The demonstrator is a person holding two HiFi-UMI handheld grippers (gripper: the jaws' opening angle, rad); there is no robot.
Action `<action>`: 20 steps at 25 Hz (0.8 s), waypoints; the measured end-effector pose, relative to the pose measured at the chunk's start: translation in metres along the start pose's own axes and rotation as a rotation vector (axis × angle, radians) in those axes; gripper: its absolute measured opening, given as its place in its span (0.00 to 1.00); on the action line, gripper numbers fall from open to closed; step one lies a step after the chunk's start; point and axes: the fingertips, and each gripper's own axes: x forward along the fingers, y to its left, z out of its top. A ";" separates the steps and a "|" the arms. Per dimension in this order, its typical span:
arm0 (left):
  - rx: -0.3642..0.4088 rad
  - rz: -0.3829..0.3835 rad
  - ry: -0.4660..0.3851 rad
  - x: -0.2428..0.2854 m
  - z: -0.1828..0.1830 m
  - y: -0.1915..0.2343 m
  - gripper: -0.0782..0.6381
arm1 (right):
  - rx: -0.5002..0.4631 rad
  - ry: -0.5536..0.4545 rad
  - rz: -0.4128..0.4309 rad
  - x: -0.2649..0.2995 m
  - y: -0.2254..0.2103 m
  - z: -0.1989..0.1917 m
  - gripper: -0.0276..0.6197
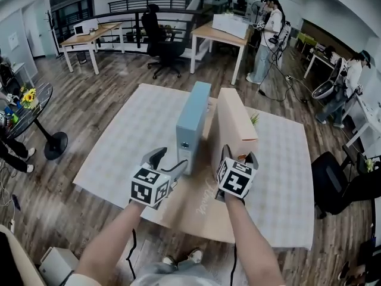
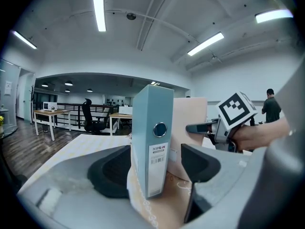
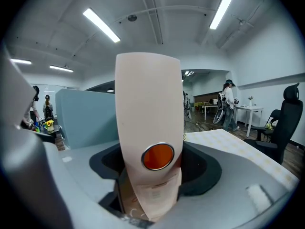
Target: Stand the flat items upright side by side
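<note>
One broad pale mat lay under both claws, with a brown sheet spread on it just beneath them. On that sheet the blue binder and the pink binder already stood upright side by side, spines toward me. I judged the job nearly done, with only squaring them up and letting go left. My right claw was clenched on the pink spine. My left claw straddled the blue spine, released, with a gap at its right pad. Beyond the right claw's tips, a small plant poked up behind the pink binder. Nothing blocked me.
</note>
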 end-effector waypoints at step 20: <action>0.107 -0.295 0.051 0.015 0.003 0.014 0.59 | 0.104 -0.007 -0.169 0.006 0.060 -0.005 0.57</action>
